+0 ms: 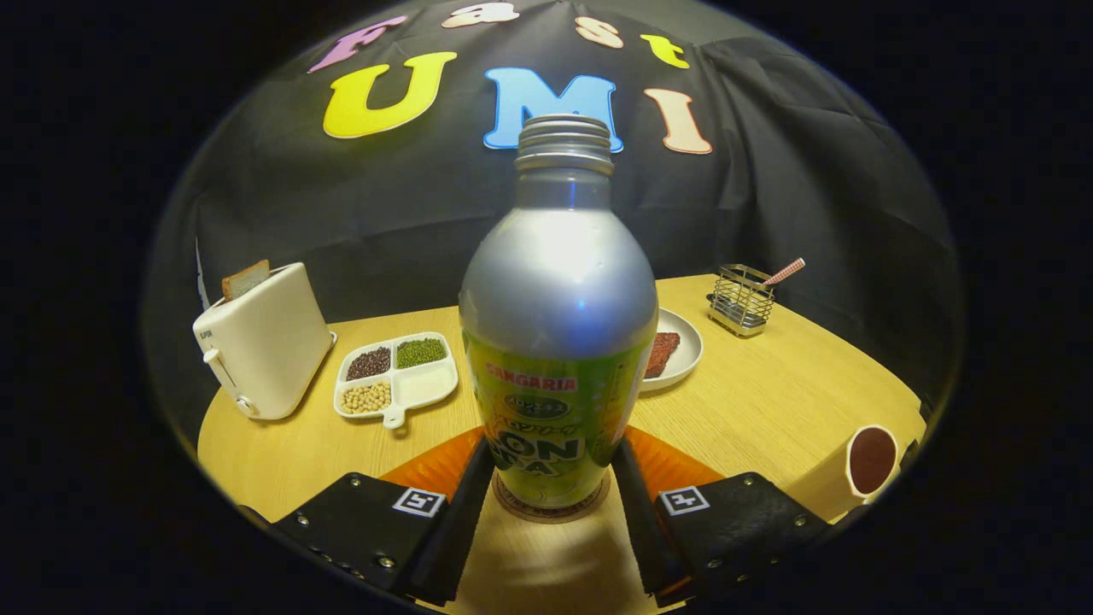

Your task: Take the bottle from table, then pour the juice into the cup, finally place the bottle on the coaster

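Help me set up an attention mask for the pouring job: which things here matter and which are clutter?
Job: bottle, between the gripper fingers and standing on the coaster; cup off to the right.

Clutter: toaster with bread, divided dish of beans, plate, wire holder.
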### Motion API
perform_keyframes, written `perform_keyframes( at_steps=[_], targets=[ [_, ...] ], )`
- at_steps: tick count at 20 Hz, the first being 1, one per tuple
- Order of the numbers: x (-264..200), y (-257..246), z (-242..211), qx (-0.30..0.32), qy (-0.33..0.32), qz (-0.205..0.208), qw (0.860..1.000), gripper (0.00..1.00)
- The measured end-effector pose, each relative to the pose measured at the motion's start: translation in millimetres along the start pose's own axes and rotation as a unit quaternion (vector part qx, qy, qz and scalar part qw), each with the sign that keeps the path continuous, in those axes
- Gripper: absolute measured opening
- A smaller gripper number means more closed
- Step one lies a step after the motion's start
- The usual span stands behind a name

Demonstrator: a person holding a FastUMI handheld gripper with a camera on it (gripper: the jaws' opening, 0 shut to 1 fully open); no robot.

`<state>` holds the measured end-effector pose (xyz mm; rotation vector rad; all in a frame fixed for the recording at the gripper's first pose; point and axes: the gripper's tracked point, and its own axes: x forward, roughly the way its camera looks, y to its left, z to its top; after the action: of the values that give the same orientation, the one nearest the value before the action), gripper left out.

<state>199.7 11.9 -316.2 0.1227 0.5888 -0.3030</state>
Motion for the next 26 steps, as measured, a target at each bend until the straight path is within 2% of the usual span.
perform_keyframes(
  at_steps=[5, 16, 20, 21, 22, 26],
  targets=[
    [10, 5, -9, -0.034, 0.011, -0.002, 0.999, 0.76],
    [17, 6, -24, -0.050, 0.029, 0.007, 0.998, 0.79],
    [14, 8, -23, -0.052, 0.025, 0.019, 0.998, 0.84],
    [12, 7, -22, -0.053, 0.024, 0.019, 0.998, 0.95],
    [8, 6, -21, -0.051, 0.023, 0.020, 0.998, 1.00],
    [-13, 7, -9, -0.041, 0.005, 0.036, 0.999, 1.00]
  ],
)
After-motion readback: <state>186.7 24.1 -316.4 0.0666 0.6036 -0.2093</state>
